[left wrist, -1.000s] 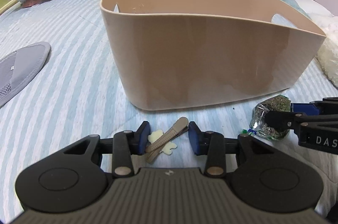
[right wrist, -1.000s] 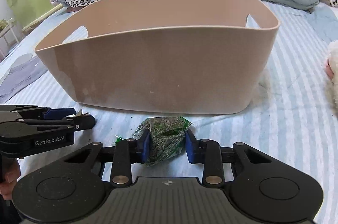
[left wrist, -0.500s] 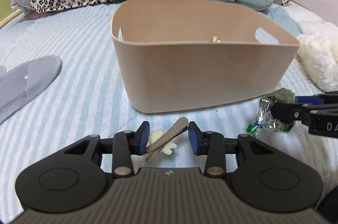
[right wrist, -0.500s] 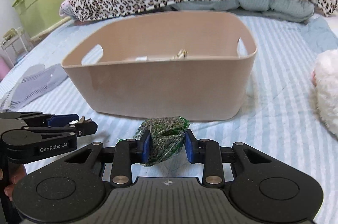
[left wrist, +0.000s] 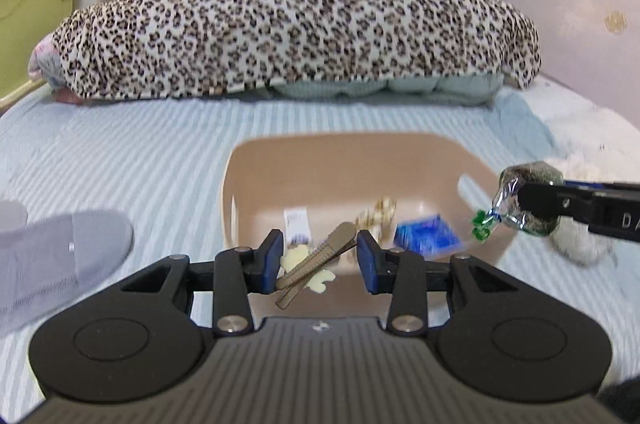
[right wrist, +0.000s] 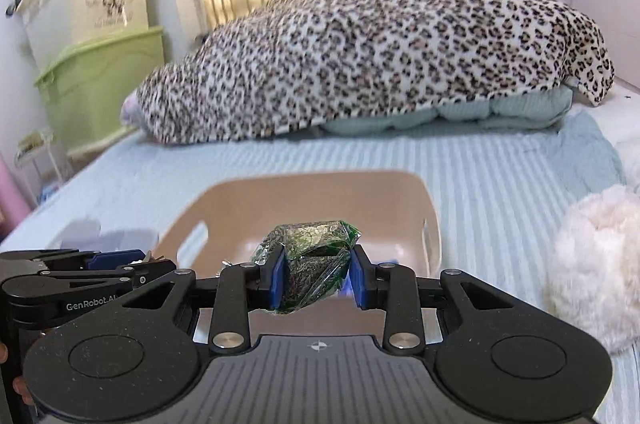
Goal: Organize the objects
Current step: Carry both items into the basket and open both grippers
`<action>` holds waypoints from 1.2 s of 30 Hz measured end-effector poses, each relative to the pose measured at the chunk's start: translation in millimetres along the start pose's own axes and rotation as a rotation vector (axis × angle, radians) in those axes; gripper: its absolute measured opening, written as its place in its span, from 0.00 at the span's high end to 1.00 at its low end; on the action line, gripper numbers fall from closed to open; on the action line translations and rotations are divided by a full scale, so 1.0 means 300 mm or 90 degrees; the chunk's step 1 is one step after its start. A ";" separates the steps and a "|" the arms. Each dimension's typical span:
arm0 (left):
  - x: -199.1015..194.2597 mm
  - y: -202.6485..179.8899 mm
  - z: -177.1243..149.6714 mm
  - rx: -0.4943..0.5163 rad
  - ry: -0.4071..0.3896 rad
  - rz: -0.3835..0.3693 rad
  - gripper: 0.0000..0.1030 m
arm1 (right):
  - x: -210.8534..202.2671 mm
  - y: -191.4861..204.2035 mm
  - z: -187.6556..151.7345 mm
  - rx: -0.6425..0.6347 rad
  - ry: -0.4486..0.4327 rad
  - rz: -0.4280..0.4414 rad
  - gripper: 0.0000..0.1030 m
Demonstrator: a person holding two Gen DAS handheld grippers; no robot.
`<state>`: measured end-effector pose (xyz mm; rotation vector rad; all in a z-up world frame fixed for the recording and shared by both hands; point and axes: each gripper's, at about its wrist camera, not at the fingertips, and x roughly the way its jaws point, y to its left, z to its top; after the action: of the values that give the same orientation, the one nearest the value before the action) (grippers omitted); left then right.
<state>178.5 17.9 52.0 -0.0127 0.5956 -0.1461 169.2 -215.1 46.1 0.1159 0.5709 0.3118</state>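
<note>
A beige plastic basket sits on the striped bed, seen from above. My left gripper is shut on a tan hair clip with a pale yellow flower, held above the basket's near rim. My right gripper is shut on a clear bag of dried green herbs, also above the basket; the bag also shows in the left wrist view. Inside the basket lie a blue packet, a white card and a small beige item.
A leopard-print blanket lies piled at the back of the bed. A grey slipper is on the left. A white fluffy toy is on the right. Green and cream storage boxes stand beside the bed.
Both grippers have risen from the bed surface with their objects and now look down into the basket from above its near rim.
</note>
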 end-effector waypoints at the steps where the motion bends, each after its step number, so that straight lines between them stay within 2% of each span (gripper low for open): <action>1: 0.009 -0.005 0.016 0.000 -0.004 0.000 0.60 | 0.005 -0.002 0.014 0.001 -0.006 -0.002 0.70; 7: 0.163 -0.059 0.081 0.018 0.013 0.020 0.60 | 0.101 -0.003 0.085 -0.003 -0.013 -0.024 0.70; 16: 0.426 -0.072 0.025 0.021 0.117 0.070 0.59 | 0.328 -0.022 0.070 -0.011 0.060 -0.082 0.70; 25: 0.492 -0.047 -0.021 0.009 0.184 0.092 0.58 | 0.458 -0.047 -0.011 -0.024 0.153 -0.136 0.69; 26: 0.489 -0.045 -0.018 0.009 0.186 0.093 0.58 | 0.461 -0.043 -0.016 -0.031 0.156 -0.141 0.63; 27: 0.484 -0.044 -0.016 0.010 0.185 0.092 0.53 | 0.461 -0.039 -0.018 -0.038 0.156 -0.144 0.56; 28: 0.479 -0.043 -0.012 0.009 0.184 0.092 0.48 | 0.458 -0.035 -0.020 -0.040 0.157 -0.142 0.52; 30: 0.464 -0.041 -0.003 0.003 0.179 0.080 0.36 | 0.449 -0.035 -0.013 -0.034 0.156 -0.140 0.35; 33: 0.440 -0.053 0.017 -0.002 0.179 0.069 0.29 | 0.427 -0.038 0.002 -0.027 0.141 -0.136 0.26; 36: 0.412 -0.068 0.035 -0.003 0.169 0.072 0.20 | 0.398 -0.037 0.017 -0.026 0.128 -0.138 0.23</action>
<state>282.7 -20.1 -7.3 0.0361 0.8594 -0.0358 270.0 -187.5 -13.0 -0.0170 0.7699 0.1247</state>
